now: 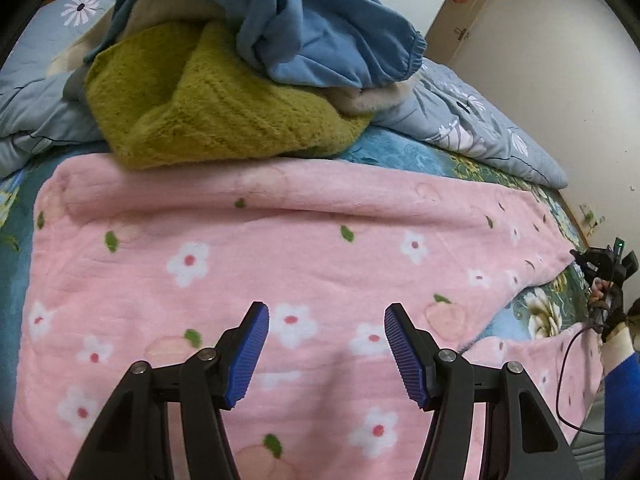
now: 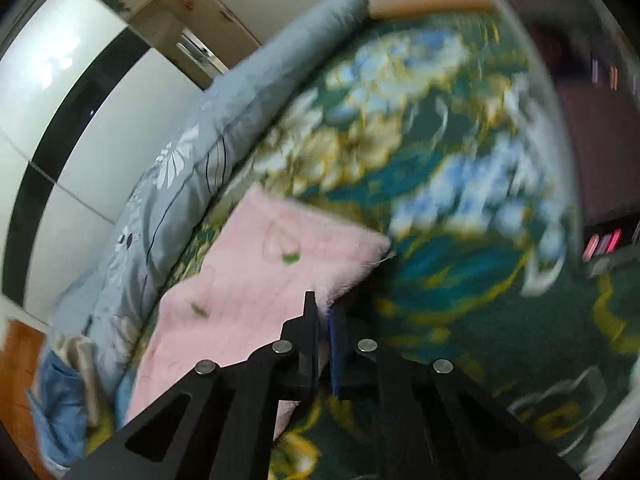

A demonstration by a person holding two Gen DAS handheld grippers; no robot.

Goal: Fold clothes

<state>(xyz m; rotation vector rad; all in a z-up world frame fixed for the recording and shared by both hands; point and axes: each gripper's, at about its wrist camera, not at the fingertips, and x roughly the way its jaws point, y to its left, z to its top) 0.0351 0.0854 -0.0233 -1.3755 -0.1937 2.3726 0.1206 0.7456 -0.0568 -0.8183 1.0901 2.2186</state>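
Note:
A pink fleece garment [image 1: 280, 240] printed with white flowers and peaches lies spread flat across the bed. My left gripper [image 1: 327, 312] hovers over its near half, blue pads wide apart, nothing between them. At the garment's right corner a hand holds my right gripper [image 1: 596, 264]. In the right wrist view that right gripper [image 2: 321, 306] is shut, with the fuzzy edge of the pink garment [image 2: 248, 280] pinched between its jaws near the corner.
Behind the pink garment sits a pile with an olive knit sweater [image 1: 208, 104] and a blue garment [image 1: 320, 28]. A grey-blue flowered quilt [image 1: 480, 120] runs along the wall side. The bed cover [image 2: 440, 160] is dark green with flowers. A blue sleeve [image 1: 624, 400] shows at the right.

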